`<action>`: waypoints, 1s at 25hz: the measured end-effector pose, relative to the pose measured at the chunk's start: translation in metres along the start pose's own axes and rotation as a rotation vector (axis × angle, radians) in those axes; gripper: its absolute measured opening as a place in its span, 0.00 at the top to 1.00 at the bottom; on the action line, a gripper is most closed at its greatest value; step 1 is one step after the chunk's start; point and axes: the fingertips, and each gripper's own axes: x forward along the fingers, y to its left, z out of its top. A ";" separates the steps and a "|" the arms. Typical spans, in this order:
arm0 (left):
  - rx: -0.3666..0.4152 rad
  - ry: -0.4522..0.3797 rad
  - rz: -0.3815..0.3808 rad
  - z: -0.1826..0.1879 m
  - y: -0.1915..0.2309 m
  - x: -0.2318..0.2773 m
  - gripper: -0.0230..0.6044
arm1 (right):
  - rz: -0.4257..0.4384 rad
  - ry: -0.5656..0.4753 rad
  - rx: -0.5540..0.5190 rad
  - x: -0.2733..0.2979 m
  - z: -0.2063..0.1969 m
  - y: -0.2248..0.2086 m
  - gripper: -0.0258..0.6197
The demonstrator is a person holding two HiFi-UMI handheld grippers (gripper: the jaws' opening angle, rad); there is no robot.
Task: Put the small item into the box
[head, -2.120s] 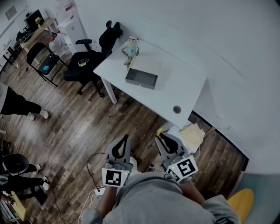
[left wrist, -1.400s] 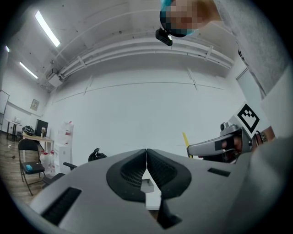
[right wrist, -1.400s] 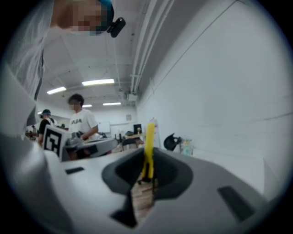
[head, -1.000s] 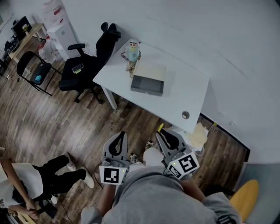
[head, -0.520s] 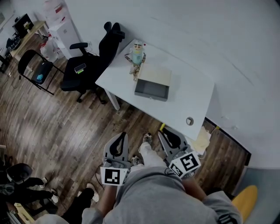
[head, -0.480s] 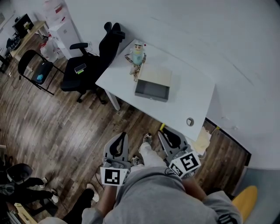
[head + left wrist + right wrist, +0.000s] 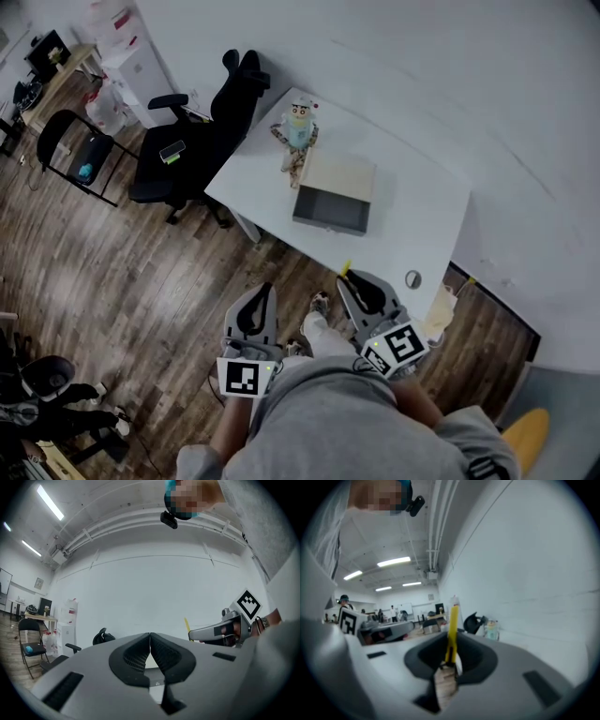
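Yellow stick point(image 7: 452, 625) clamped in my right gripper point(image 7: 352, 281).
My left gripper point(image 7: 263, 292) beside it is closed on nothing; farther off, the open grey box point(image 7: 330, 208) sits on the white table point(image 7: 422, 216), well apart from the stick.

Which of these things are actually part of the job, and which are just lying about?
For the job: yellow stick, right tool holding it, grey box.
Just lying about: toy figure, black office chair, folding chair.
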 end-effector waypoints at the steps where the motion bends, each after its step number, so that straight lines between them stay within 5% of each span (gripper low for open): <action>1: 0.003 0.000 -0.002 0.001 0.002 0.007 0.91 | 0.002 -0.003 0.001 0.005 0.002 -0.004 0.83; 14: 0.020 -0.015 0.029 0.011 0.012 0.082 0.91 | 0.055 -0.016 0.005 0.053 0.025 -0.061 0.83; 25: 0.024 0.007 -0.017 0.003 -0.008 0.133 0.91 | 0.036 -0.020 0.021 0.057 0.030 -0.107 0.83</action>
